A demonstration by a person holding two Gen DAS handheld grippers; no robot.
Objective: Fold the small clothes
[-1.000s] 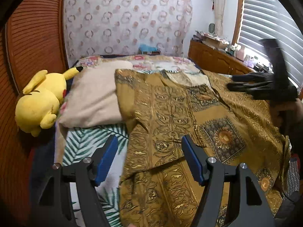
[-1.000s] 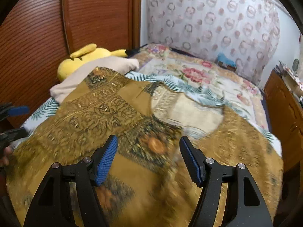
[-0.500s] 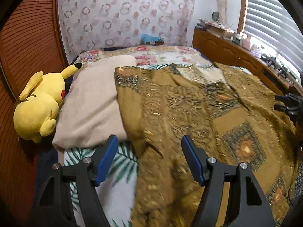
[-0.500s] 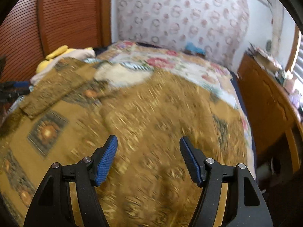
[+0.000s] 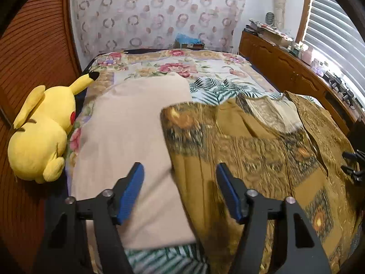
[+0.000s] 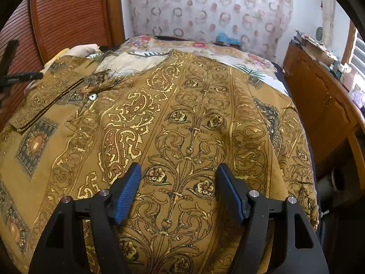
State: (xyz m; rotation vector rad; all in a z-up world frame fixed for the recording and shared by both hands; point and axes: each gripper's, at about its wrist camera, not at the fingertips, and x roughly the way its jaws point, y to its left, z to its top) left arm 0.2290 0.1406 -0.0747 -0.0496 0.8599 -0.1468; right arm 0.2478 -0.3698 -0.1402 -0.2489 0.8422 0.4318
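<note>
**mossy_k:** On the bed (image 5: 219, 68), what's sitting around the shirt? anything crowding it?

**tinker_dee:** yep; the mustard-gold patterned shirt (image 6: 182, 125) is spread flat across the near half of the bed, and its left edge lies over a plain beige pillow (image 5: 127, 137); past that pillow a yellow Pikachu plush (image 5: 38, 132) slumps against the ribbed wooden wardrobe door (image 5: 34, 57); a wooden dresser (image 5: 285, 68) with clutter on top runs down the right side under the window blinds (image 5: 335, 29)

**mossy_k:** and the grippers?

**tinker_dee:** left gripper (image 5: 180, 191) hovers with its jaws wide, nothing between them, right where pillow and shirt edge meet; right gripper (image 6: 179, 191) hangs over the shirt front, jaws wide too, holding nothing

**mossy_k:** fabric look?

**tinker_dee:** thin and smooth-looking, printed with paisley and scrolling floral bands plus dark square medallions; a small pale button (image 6: 92, 96) sits near the collar; bedspread is floral with a palm-leaf panel; gripper pads (image 6: 127, 194) are ridged blue; curtain (image 6: 205, 6) behind has ring prints
</note>
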